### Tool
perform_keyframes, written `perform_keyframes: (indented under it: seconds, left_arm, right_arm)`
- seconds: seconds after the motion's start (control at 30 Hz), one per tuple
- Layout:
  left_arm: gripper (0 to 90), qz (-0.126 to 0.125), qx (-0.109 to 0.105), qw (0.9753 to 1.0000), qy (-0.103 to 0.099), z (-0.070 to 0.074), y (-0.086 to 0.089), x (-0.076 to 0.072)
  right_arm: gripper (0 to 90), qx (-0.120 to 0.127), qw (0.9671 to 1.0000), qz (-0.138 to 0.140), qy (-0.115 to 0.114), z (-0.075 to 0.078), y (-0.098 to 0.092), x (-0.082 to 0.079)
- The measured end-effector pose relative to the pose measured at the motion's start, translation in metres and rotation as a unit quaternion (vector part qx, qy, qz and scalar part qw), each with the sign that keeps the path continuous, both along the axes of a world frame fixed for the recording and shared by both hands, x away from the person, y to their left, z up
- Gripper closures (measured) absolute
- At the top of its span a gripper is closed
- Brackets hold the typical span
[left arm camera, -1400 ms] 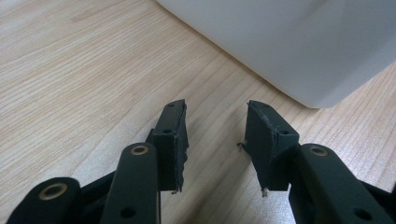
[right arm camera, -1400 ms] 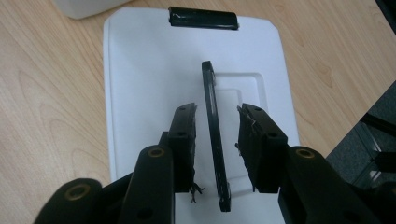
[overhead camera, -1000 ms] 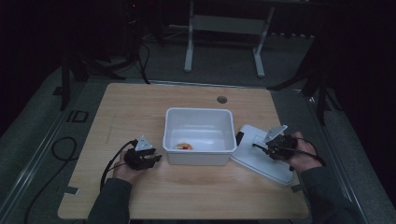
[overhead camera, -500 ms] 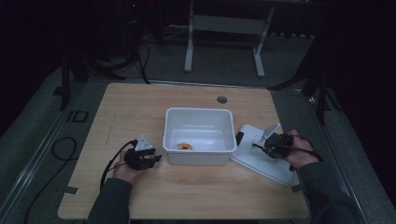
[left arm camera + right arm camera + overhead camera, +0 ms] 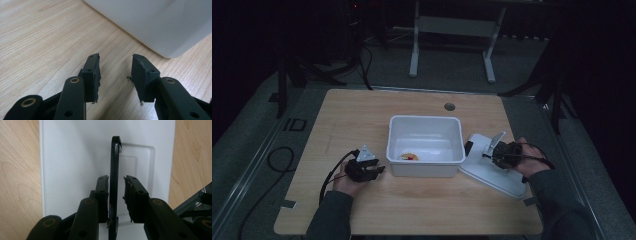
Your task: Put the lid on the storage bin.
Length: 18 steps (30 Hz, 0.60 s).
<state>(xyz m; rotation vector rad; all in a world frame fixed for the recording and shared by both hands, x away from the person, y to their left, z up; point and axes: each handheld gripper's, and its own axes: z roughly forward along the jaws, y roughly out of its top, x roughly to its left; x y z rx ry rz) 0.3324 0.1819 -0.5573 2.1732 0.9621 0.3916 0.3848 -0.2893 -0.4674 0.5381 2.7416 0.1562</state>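
A white bin (image 5: 424, 121) stands mid-table with a small orange and red item (image 5: 408, 156) on its floor. Its white lid (image 5: 492, 175) lies flat on the table to the right. My right gripper (image 5: 498, 152) hovers over the lid. In the right gripper view its jaws (image 5: 116, 182) straddle the lid's upright black handle (image 5: 115, 157); one jaw touches it and a small gap remains at the other, so it is open. My left gripper (image 5: 374, 170) rests open and empty by the bin's front left corner (image 5: 150, 22), just above the wood (image 5: 115, 67).
The wooden table (image 5: 352, 120) has a round cable hole (image 5: 450, 106) behind the bin. A metal stand (image 5: 452, 30) sits on the dark floor beyond the table. Cables trail off the left edge (image 5: 277, 160).
My right gripper has shifted slightly left over the lid. The left gripper has stayed still.
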Motion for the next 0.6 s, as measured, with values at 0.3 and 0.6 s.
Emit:
perform_keyframes:
  seconds: [0.3,0.6]
  left_arm:
    - [58.7,0.000,0.000,1.0000,0.000,0.000,0.000,0.000]
    - [58.7,0.001,0.000,1.0000,0.000,0.000,0.000,0.000]
  right_arm:
    - [77.0,-0.020,0.9996,0.003,0.017,-0.002,0.002,0.006]
    - [81.4,-0.029,0.9992,0.006,0.028,-0.003,0.003,0.012]
